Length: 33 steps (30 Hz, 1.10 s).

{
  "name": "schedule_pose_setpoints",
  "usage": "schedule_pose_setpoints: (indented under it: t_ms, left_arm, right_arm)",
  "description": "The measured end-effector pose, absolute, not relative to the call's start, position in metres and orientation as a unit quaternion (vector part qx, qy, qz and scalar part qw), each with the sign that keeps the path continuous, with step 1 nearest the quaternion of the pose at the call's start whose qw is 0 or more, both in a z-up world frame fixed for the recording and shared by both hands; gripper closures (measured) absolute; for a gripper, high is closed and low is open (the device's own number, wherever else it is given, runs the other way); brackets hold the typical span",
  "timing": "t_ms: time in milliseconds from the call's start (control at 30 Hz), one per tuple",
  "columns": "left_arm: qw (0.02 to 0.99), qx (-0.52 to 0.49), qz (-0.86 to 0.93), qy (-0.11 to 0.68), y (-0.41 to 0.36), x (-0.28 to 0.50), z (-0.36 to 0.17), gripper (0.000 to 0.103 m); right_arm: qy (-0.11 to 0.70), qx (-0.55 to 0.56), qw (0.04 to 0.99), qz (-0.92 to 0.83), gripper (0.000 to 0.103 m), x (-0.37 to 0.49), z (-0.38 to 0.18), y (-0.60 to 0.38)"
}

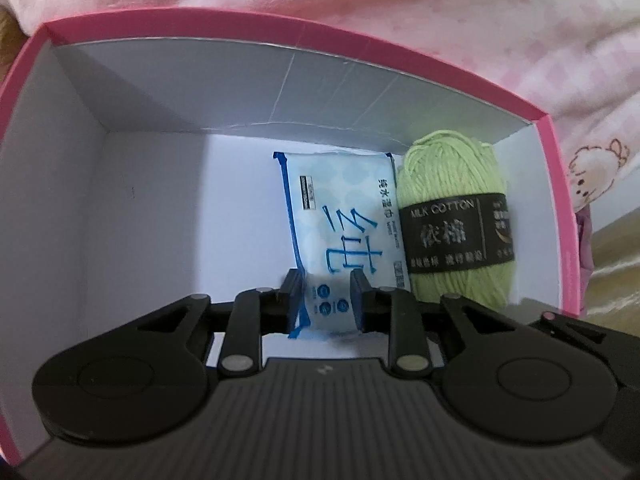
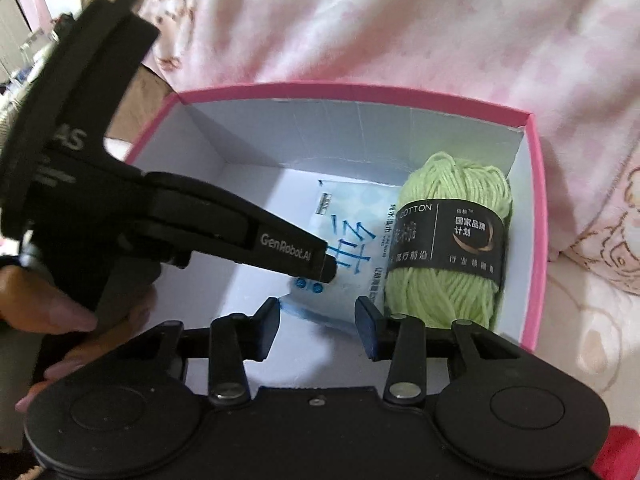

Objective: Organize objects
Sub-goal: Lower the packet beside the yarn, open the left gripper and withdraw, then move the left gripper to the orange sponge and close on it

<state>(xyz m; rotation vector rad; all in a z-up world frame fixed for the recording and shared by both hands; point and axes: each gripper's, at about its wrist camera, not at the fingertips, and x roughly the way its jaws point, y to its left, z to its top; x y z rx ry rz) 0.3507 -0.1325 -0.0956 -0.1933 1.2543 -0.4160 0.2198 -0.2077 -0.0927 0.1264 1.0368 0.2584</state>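
A pink box (image 1: 562,216) with a white inside holds a blue-and-white pack of wet wipes (image 1: 340,216) and a green yarn skein (image 1: 452,216) with a black band, side by side at the right. My left gripper (image 1: 326,300) reaches into the box and is shut on the near end of the wipes pack. In the right wrist view the box (image 2: 534,208), the pack (image 2: 352,240) and the skein (image 2: 452,240) show too, with my left gripper (image 2: 324,270) coming in from the left. My right gripper (image 2: 318,328) is open and empty above the box's near edge.
The box stands on pink bedding (image 2: 400,20) printed with cartoon animals. The left half of the box floor (image 1: 140,220) is bare white. A person's hand (image 2: 52,312) holds the left gripper's handle.
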Motion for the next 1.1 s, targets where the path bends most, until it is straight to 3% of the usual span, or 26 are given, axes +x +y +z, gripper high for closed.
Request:
schedule_pose_setpoints:
  t_ms: [233,700,1100]
  left_arm:
    - [0.793,-0.090,-0.195,0.570,-0.112,0.317,-0.058,0.062]
    - [0.827,-0.032,-0.234,0.510,-0.126,0.194,0.072,0.057]
    - [0.837,0.005,-0.255,0.484,-0.127,0.111,0.103,0.048]
  right_arm:
    - [0.460,0.071,0.873,0.148,0.056,0.180,-0.063,-0.212]
    - [0.425,0.052,0.890,0.155,0.052,0.080,0.009,-0.227]
    - [0.394,0.012,0.902,0.177,0.041,0.000,0.048,-0.239]
